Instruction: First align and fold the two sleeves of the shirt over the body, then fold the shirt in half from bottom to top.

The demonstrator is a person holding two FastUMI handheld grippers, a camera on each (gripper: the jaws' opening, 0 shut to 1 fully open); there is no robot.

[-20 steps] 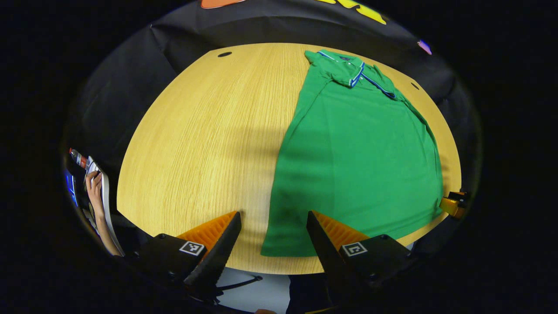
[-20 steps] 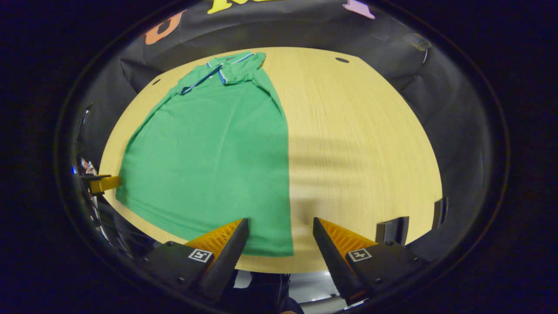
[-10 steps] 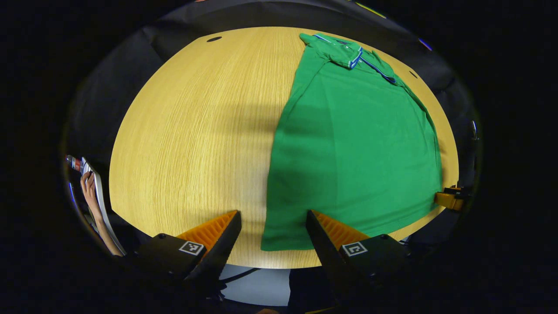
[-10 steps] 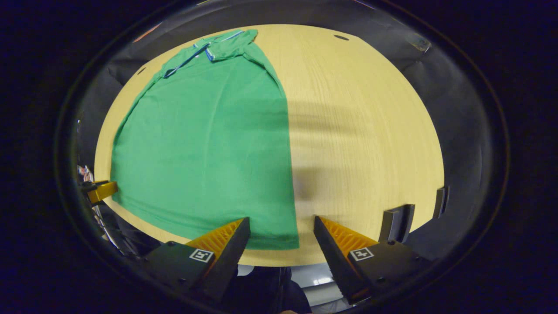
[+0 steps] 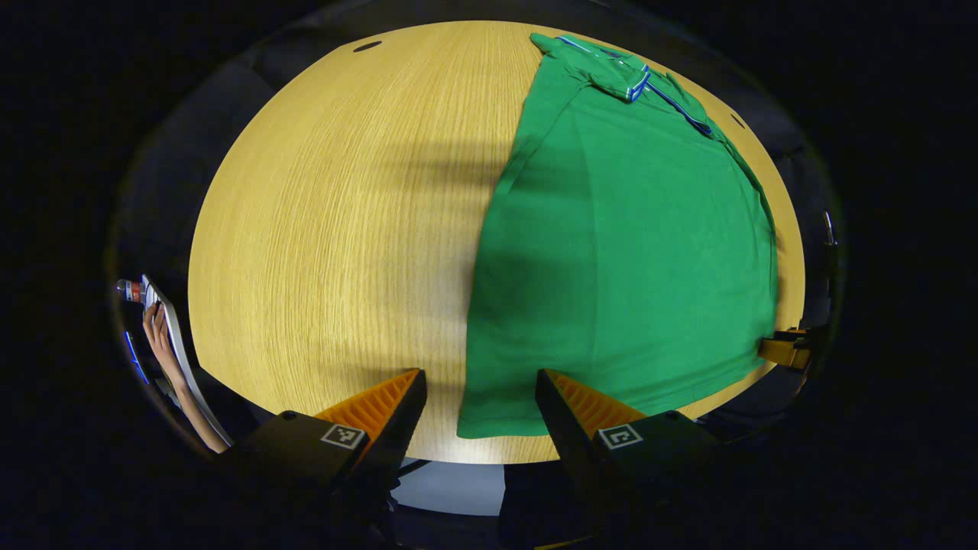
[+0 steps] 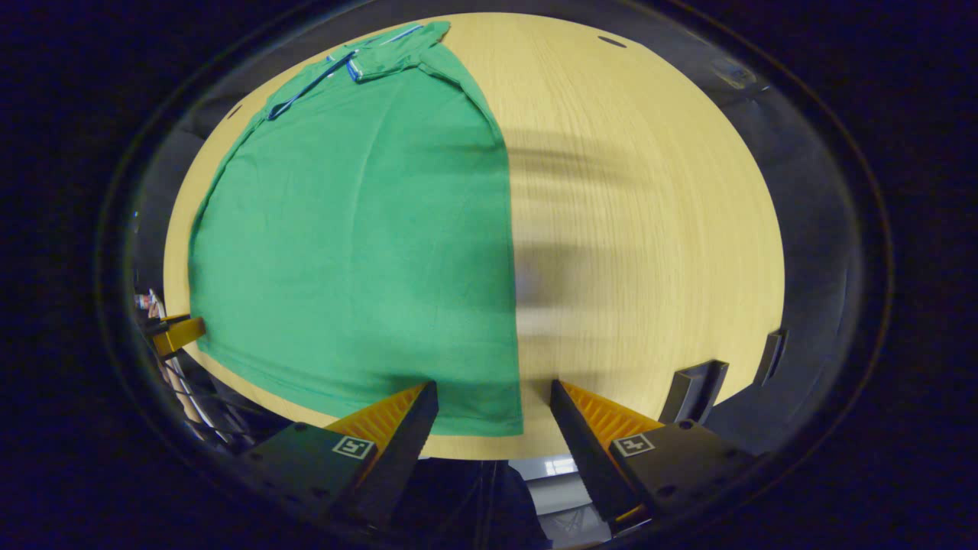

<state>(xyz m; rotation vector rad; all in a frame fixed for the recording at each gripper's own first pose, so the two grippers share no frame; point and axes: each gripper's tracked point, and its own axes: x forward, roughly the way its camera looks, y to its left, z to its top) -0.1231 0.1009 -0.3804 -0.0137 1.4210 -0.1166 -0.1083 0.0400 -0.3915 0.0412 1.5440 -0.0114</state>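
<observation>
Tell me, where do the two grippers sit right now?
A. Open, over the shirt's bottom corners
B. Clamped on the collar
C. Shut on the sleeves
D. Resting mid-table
A: the left gripper and right gripper each straddle a bottom corner of the shirt, jaws apart.

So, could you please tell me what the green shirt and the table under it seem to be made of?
The shirt looks like matte knit cloth, perhaps cotton: it lies limp, with soft creases and a striped collar. The table looks like pale wood or wood-look laminate, smooth and slightly glossy, with fine straight grain lines; which of the two I cannot tell.
</observation>
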